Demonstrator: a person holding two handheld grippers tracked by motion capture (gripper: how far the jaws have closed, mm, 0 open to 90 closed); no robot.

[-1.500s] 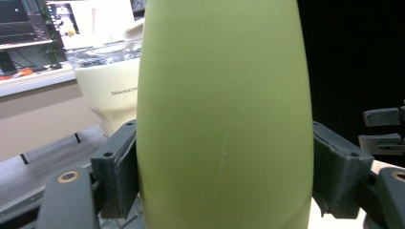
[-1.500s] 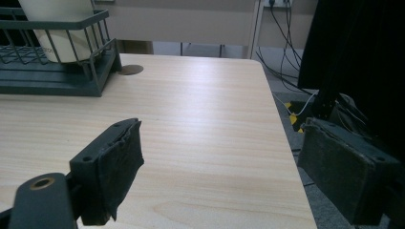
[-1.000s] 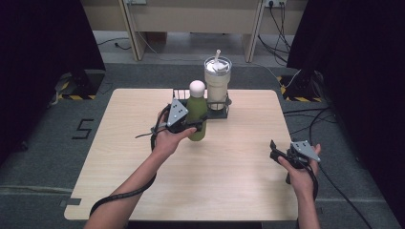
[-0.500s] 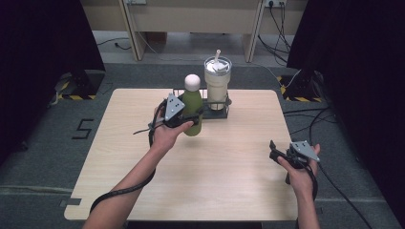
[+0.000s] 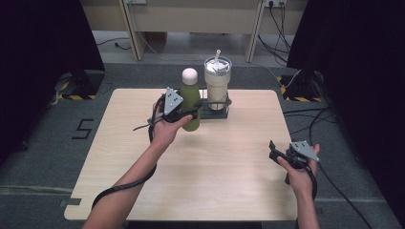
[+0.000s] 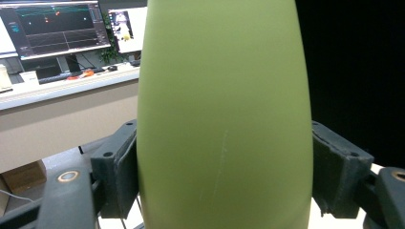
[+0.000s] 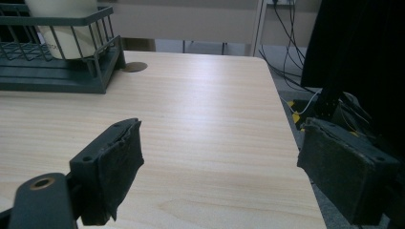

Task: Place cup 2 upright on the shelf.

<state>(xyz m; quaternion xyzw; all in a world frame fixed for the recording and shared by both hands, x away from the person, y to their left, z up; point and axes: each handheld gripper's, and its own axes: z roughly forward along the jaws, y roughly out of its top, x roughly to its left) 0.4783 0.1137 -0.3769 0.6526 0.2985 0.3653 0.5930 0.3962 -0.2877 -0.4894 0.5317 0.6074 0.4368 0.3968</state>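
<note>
The left gripper (image 5: 184, 114) clamps a green bottle (image 5: 190, 101) with a white cap, just beside a dark wire rack (image 5: 224, 110) holding a lidded tumbler (image 5: 217, 82). The right gripper (image 5: 277, 155) rests wide open, empty, near the wooden table's (image 5: 224, 167) right edge.

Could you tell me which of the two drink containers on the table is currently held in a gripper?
The green bottle with the white cap, clamped in the left gripper; the lidded cup with a straw stands ungripped in the wire rack.

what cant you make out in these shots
- Green bottle: top and base cut off by the left gripper view's edges; in the high view the left gripper covers its lower side.
- Tumbler: contents hidden by its lid.
- Wire rack: cut off at the right gripper view's left edge.
</note>
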